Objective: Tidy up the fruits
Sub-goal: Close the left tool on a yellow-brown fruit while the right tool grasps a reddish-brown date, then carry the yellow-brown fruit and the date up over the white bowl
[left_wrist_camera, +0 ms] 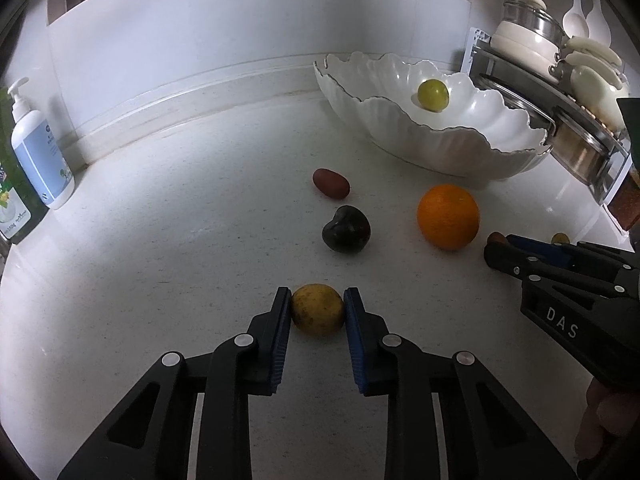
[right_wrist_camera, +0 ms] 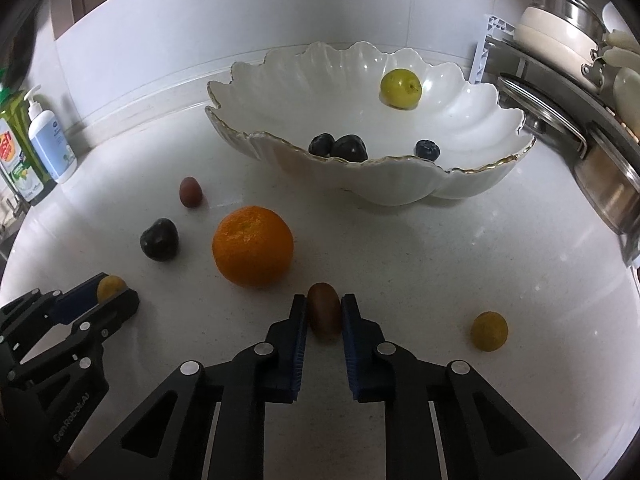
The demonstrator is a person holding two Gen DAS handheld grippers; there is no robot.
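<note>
My left gripper [left_wrist_camera: 317,300] is shut on a small yellow fruit [left_wrist_camera: 317,312] resting on the white counter; the right wrist view shows this gripper [right_wrist_camera: 116,292] at the lower left. My right gripper [right_wrist_camera: 324,304] is shut on a brown oval fruit [right_wrist_camera: 324,318], also down on the counter. Between the two lie an orange [right_wrist_camera: 253,246], a dark plum [right_wrist_camera: 159,239] and a red-brown oval fruit [right_wrist_camera: 190,191]. Another small yellow fruit [right_wrist_camera: 489,331] lies to the right. Behind them, the white scalloped bowl [right_wrist_camera: 360,188] holds a green-yellow fruit [right_wrist_camera: 401,89] and three dark fruits [right_wrist_camera: 350,148].
A pump soap bottle [right_wrist_camera: 50,140] and a green bottle [right_wrist_camera: 16,152] stand at the far left by the wall. A dish rack [right_wrist_camera: 560,92] with stacked pots and lids fills the right side, close to the bowl. A hand [left_wrist_camera: 608,420] shows at the lower right.
</note>
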